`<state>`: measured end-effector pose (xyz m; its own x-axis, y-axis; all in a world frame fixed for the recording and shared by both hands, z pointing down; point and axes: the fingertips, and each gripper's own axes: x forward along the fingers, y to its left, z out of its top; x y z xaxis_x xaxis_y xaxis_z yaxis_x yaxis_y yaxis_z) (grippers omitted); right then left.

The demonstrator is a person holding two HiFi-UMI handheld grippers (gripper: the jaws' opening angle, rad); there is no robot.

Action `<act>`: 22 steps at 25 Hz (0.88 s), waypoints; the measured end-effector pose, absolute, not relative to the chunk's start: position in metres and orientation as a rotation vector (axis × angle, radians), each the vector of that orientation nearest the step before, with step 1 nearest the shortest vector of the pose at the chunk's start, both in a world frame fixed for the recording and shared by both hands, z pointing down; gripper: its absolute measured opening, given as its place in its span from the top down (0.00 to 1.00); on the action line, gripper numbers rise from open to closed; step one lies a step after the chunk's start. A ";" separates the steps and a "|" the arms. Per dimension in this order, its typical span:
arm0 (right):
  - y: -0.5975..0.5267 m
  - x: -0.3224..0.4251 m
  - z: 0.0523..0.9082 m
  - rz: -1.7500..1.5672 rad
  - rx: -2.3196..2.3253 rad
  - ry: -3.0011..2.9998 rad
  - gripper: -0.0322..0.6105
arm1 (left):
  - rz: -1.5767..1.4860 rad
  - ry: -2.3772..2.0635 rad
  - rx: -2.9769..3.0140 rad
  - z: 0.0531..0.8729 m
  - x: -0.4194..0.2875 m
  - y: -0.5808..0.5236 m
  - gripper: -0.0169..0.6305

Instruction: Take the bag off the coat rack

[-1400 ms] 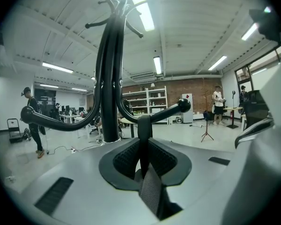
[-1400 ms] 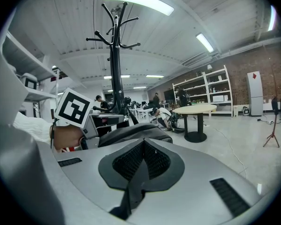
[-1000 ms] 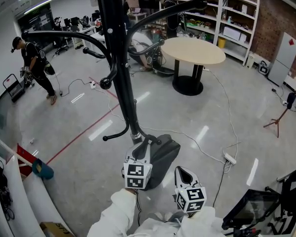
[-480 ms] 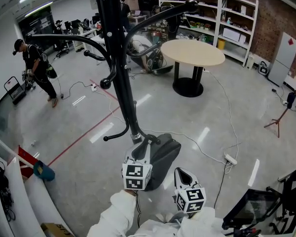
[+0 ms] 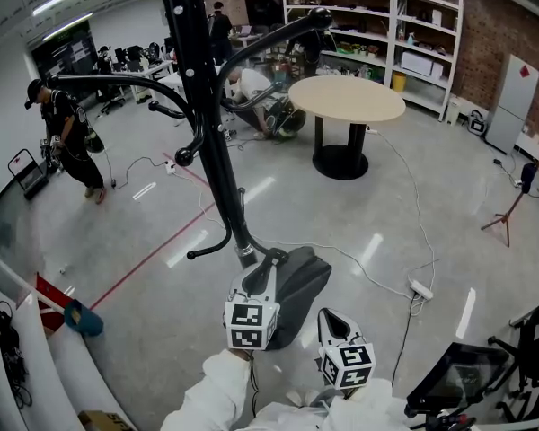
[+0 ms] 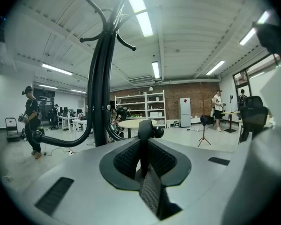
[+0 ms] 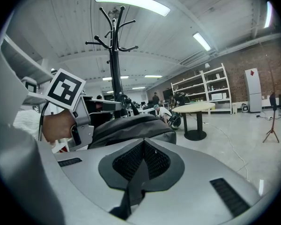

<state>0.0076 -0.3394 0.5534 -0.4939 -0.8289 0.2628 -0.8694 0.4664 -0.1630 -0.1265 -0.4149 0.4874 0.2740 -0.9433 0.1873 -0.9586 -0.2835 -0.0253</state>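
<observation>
Tall black coat rack (image 5: 217, 164), with a dark grey bag (image 5: 298, 285) low against its pole. The left gripper (image 5: 266, 268) is clamped on the bag's webbing strap (image 6: 150, 191), apparently looped over a low hook (image 6: 146, 128). The right gripper (image 5: 332, 320), jaws together and empty, sits beside the bag. Unhooking seems under way; next, the strap must rise clear of the hook's tip.

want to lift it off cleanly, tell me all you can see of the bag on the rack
The bag is dark grey to black, soft fabric by the look, rounded and slumped. It hangs low beside the coat rack pole, its grey webbing strap running up to a knobbed hook. The left tool is shut on that strap. The right tool sits just short of the bag, shut, apparently clear of it.
</observation>
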 end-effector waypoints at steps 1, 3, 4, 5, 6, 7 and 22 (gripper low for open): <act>-0.339 0.008 0.554 0.416 1.496 -2.562 0.93 | 0.247 -1.823 2.433 0.486 -0.126 -0.414 0.90; -0.336 0.011 0.554 0.419 1.495 -2.563 0.93 | 0.231 -1.825 2.432 0.483 -0.122 -0.411 0.90; -0.334 0.012 0.554 0.420 1.494 -2.564 0.93 | 0.224 -1.824 2.431 0.482 -0.120 -0.410 0.90; -0.333 0.013 0.554 0.420 1.494 -2.565 0.93 | 0.220 -1.822 2.430 0.481 -0.119 -0.409 0.90; -0.334 0.012 0.554 0.421 1.496 -2.565 0.93 | 0.217 -1.818 2.430 0.481 -0.119 -0.410 0.90; -0.335 0.012 0.555 0.420 1.497 -2.565 0.93 | 0.217 -1.814 2.433 0.481 -0.118 -0.412 0.90; -0.316 0.036 0.549 0.422 1.515 -2.567 0.93 | 0.210 -1.759 2.446 0.483 -0.085 -0.380 0.90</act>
<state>0.0363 -0.3160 0.5489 -0.4868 -0.8363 0.2522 -0.8730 0.4563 -0.1721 -0.0848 -0.3804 0.4829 0.3145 -0.9315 0.1828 -0.9483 -0.3168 0.0177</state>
